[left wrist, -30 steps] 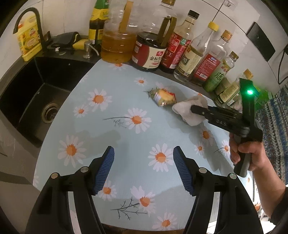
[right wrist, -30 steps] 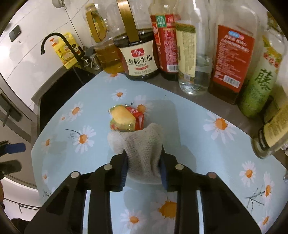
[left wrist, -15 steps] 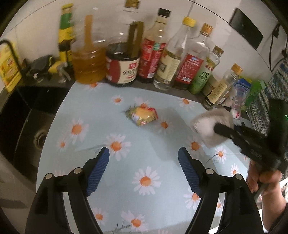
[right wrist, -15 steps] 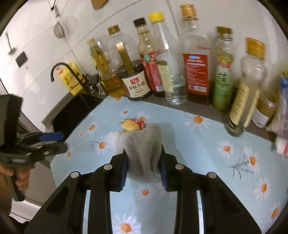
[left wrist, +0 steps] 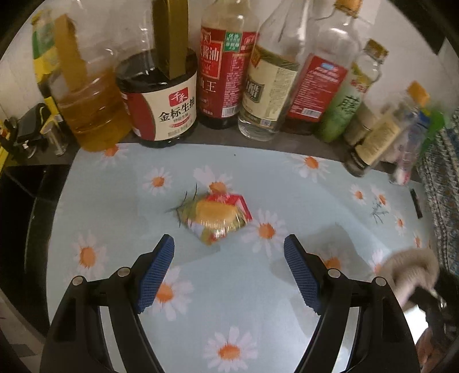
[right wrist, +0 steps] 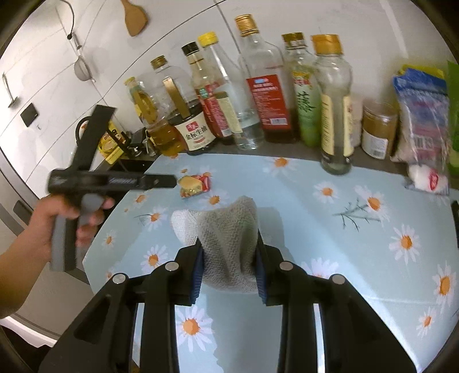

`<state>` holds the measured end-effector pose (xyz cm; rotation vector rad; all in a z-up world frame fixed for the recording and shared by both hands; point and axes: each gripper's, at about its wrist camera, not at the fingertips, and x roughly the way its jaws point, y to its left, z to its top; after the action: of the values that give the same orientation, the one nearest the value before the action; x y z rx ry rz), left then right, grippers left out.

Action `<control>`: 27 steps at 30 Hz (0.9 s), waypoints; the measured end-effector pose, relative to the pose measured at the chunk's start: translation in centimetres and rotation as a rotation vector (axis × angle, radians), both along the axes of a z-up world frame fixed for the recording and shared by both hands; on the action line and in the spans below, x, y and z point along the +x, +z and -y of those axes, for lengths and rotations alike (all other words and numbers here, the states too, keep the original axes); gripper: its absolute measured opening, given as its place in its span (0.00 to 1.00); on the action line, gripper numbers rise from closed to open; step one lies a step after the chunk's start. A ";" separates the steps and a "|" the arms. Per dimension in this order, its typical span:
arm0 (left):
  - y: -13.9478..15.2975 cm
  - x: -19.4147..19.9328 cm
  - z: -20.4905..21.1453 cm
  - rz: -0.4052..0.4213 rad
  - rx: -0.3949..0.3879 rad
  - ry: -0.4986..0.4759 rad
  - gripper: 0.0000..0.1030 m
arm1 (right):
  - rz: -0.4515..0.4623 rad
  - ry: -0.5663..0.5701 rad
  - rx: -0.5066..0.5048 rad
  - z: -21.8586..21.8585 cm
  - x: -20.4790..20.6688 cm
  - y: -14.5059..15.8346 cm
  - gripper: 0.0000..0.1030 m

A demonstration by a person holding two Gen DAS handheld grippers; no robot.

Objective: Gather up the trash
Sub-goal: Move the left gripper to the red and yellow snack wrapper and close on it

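A crumpled snack wrapper (left wrist: 216,218), yellow and red, lies on the daisy-print mat (left wrist: 229,301). My left gripper (left wrist: 229,269) hovers just short of it, open, nothing between its blue pads (left wrist: 156,268). In the right wrist view the wrapper (right wrist: 195,185) lies far back, and the left gripper (right wrist: 160,180), held by a hand (right wrist: 57,218), reaches toward it from the left. My right gripper (right wrist: 228,258) is shut on a grey-white cloth (right wrist: 229,238) lifted above the mat. The cloth (left wrist: 410,269) shows blurred at the lower right of the left wrist view.
A row of sauce, oil and vinegar bottles (left wrist: 160,100) lines the back of the counter behind the mat. A black sink (left wrist: 17,215) lies to the left. Jars and plastic bags (right wrist: 421,120) stand at the back right. A wooden spatula (right wrist: 134,17) hangs on the wall.
My left gripper has opened wider and moved in toward the wrapper, which now lies just ahead of its tips. My right gripper has lifted the cloth up and away from the wrapper.
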<state>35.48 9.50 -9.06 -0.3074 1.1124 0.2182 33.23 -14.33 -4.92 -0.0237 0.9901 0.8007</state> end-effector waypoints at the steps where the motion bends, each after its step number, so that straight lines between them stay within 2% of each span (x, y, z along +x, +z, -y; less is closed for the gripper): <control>1: -0.4 0.6 -0.2 -0.009 -0.003 -0.007 0.74 | -0.004 -0.007 0.004 0.3 -0.1 -0.1 0.31; 4: -1.7 2.3 -0.1 -0.041 0.049 -0.034 0.74 | -0.016 -0.021 0.011 1.0 -0.1 -0.3 0.31; 11: -4.7 4.6 -1.4 -0.126 0.064 -0.008 0.75 | -0.039 -0.041 0.023 2.1 -0.1 -0.8 0.31; 20: -5.6 5.6 -2.4 -0.122 0.010 0.022 0.75 | -0.055 -0.048 0.027 2.2 0.0 -1.0 0.31; 23: -5.8 5.7 -2.3 -0.124 0.023 0.023 0.74 | -0.052 -0.047 0.026 2.2 0.0 -1.0 0.31; 27: -5.9 5.9 -1.9 -0.121 0.012 0.032 0.69 | -0.050 -0.047 0.027 2.2 -0.1 -0.8 0.31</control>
<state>41.42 11.35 -15.01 -0.3044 1.2262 0.2747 33.09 -16.56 -5.77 0.0431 1.0236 0.7748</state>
